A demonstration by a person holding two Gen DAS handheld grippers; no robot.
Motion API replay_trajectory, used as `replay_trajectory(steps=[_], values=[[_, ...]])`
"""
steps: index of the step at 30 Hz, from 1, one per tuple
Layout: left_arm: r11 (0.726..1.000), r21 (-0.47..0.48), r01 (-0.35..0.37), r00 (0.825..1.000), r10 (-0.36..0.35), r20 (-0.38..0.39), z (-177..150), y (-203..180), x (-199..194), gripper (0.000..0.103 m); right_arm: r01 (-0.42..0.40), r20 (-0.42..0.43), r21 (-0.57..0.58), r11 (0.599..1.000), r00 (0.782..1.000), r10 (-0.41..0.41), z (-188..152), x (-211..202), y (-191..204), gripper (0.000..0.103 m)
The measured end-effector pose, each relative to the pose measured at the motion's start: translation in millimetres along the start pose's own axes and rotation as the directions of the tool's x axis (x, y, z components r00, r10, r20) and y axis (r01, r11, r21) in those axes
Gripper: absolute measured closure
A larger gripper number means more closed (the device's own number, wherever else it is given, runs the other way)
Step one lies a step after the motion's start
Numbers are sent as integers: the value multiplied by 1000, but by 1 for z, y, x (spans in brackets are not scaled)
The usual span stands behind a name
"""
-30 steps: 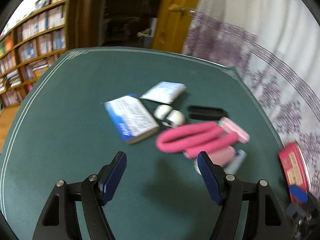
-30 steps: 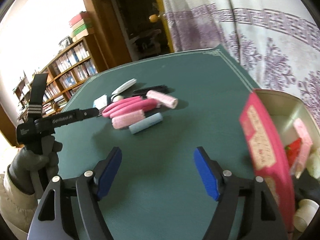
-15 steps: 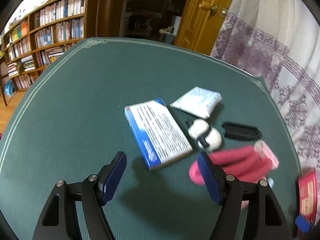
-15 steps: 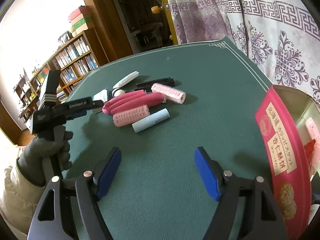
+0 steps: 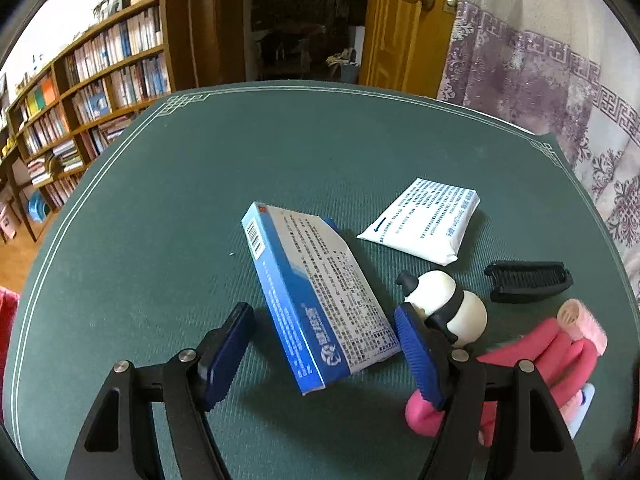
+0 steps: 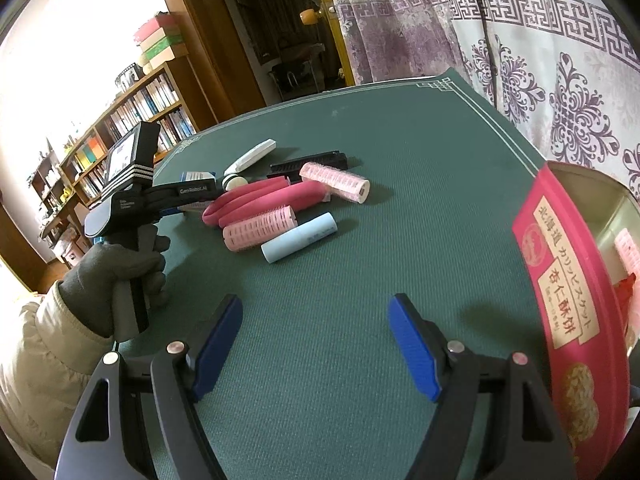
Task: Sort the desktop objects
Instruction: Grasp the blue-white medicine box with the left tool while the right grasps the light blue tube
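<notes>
Counting across the green table (image 5: 168, 208), I see one blue-and-white box (image 5: 320, 300), one white packet (image 5: 424, 220), one panda figure (image 5: 444, 308), one black comb (image 5: 528, 282), one light blue tube (image 6: 300, 238), one looped pink foam roller (image 6: 260, 198), and two pink bristled curlers (image 6: 334, 181) loose on the cloth, with another in the red tin (image 6: 560, 300).

The box is a flat carton, blue along its edge with a barcode at the far end, and its white face is covered in small print. It lies slanted between the fingers of the left gripper (image 5: 324, 354), whose jaws have just been closing but are not yet on it; its near corner sits close to the right pad. The panda is just beyond that right finger. The right gripper (image 6: 316, 340) hangs spread over bare cloth, with the tin just outside its right finger.
</notes>
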State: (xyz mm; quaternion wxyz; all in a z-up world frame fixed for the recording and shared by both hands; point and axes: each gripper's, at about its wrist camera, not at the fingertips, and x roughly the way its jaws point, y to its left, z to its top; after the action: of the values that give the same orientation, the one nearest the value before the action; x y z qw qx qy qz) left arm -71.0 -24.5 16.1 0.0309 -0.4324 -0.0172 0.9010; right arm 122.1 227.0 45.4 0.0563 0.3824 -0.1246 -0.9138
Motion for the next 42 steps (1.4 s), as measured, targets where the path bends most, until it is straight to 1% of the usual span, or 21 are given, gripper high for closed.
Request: replay_trajectory(steps=[1, 2, 3, 10, 15, 19, 20, 21, 22, 23, 24, 27, 32, 33, 34, 36, 39, 42], values=[[1000, 19, -17, 1000, 17, 2, -1, 0, 0, 44, 0, -1, 0, 1000, 1000, 0, 0, 0, 0, 24], [999, 31, -22, 1000, 22, 7, -2, 1, -1, 46, 0, -1, 0, 1000, 1000, 0, 0, 0, 0, 24], [999, 36, -11, 1000, 10, 7, -2, 4, -2, 48, 0, -1, 0, 1000, 1000, 0, 0, 0, 1, 24], [997, 71, 14, 1000, -14, 6, -16, 31, -17, 48, -9, -7, -20, 1000, 1000, 9, 2, 7, 12, 24], [996, 59, 74, 997, -74, -8, -37, 55, -36, 48, -17, -23, -35, 999, 1000, 16, 2, 15, 22, 24], [991, 81, 103, 994, -102, -25, -55, 67, -52, 48, -21, -38, -48, 999, 999, 19, 3, 22, 29, 24], [992, 81, 99, 995, -97, -25, -58, 69, -55, 47, -21, -41, -49, 999, 999, 19, 3, 23, 30, 24], [993, 76, 88, 996, -87, -23, -61, 71, -58, 40, -20, -44, -51, 999, 999, 18, 4, 25, 31, 24], [994, 70, 78, 997, -78, -13, -62, 74, -61, 26, -18, -45, -51, 999, 999, 16, 4, 26, 32, 24], [995, 66, 70, 998, -70, 0, -64, 77, -64, 22, -17, -47, -52, 999, 999, 14, 5, 28, 33, 24], [996, 64, 56, 998, -58, 21, -64, 80, -67, 21, -17, -48, -51, 999, 999, 14, 6, 29, 34, 24], [997, 63, 38, 999, -40, 35, -61, 77, -67, 21, -14, -52, -59, 998, 999, 11, 8, 32, 37, 24], [998, 54, 44, 999, -44, -1, -54, 79, -52, 21, 12, -51, -79, 997, 999, -16, 14, 39, 38, 24], [997, 56, 52, 999, -52, -8, -54, 78, -49, 21, 17, -51, -79, 997, 998, -21, 17, 41, 37, 24], [997, 60, 57, 998, -57, -8, -54, 76, -48, 28, 23, -53, -78, 997, 998, -27, 19, 43, 35, 24], [995, 68, 75, 997, -76, 5, -54, 73, -50, 47, 24, -57, -76, 997, 998, -28, 25, 49, 32, 24], [993, 57, 106, 994, -106, 2, -55, 72, -52, 47, 37, -60, -82, 996, 997, -42, 32, 57, 30, 23], [986, 63, 153, 988, -153, -4, -59, 66, -57, 47, 48, -71, -102, 994, 996, -56, 37, 67, 28, 23]])
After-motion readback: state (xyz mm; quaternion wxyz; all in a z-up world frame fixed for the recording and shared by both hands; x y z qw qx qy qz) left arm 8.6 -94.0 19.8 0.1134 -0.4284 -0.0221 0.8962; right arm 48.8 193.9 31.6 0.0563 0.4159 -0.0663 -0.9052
